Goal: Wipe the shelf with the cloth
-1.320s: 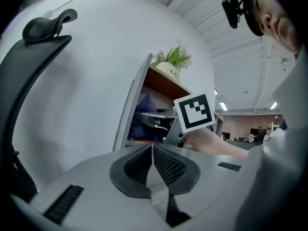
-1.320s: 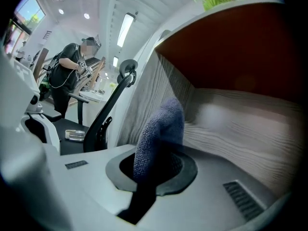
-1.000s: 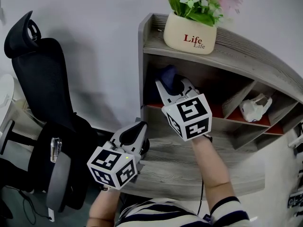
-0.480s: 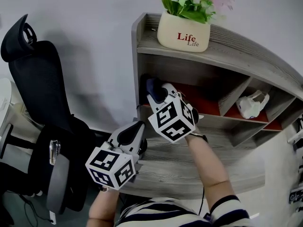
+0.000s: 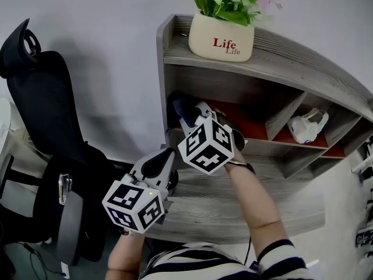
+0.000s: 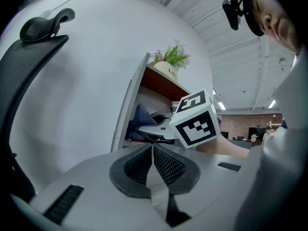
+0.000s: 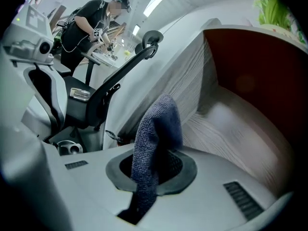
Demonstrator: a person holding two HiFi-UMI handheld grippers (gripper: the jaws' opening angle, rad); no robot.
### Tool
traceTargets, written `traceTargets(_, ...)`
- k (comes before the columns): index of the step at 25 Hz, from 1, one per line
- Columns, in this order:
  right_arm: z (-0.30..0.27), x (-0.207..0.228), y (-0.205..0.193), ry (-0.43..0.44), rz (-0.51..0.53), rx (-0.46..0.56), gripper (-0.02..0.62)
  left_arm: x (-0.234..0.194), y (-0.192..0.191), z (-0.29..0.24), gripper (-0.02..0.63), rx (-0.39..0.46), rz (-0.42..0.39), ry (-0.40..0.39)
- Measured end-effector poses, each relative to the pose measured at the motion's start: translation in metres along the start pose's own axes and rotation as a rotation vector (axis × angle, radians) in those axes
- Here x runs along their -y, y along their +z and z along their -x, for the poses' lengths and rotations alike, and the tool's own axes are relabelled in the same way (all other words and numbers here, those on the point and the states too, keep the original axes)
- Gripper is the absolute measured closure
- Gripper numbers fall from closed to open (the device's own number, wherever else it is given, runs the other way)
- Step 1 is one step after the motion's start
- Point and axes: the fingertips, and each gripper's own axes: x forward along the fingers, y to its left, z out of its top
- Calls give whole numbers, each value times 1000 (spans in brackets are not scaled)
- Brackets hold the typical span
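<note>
Cream flower pot (image 5: pixel 221 37), at 12 o'clock in the head view, atop the shelf (image 5: pixel 291 56): it bore "Life" in large red letters, with 1 smaller "Life" just beneath. No other text was legible.

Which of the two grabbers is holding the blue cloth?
The right gripper, reaching into the leftmost compartment of the shelf: its jaws are clamped on the blue cloth. The left gripper, lower down outside the shelf, is shut on nothing.
</note>
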Motion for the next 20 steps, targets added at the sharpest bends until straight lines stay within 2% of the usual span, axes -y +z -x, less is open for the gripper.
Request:
traceTargets(11,34,45,-66,-141,-37,-183,551,16,-7,-12,580,-17,4,-48)
traceTargets(20,69,72,-115,-290,-13,-346,551,31,-10,-23,580,-27,5,-97)
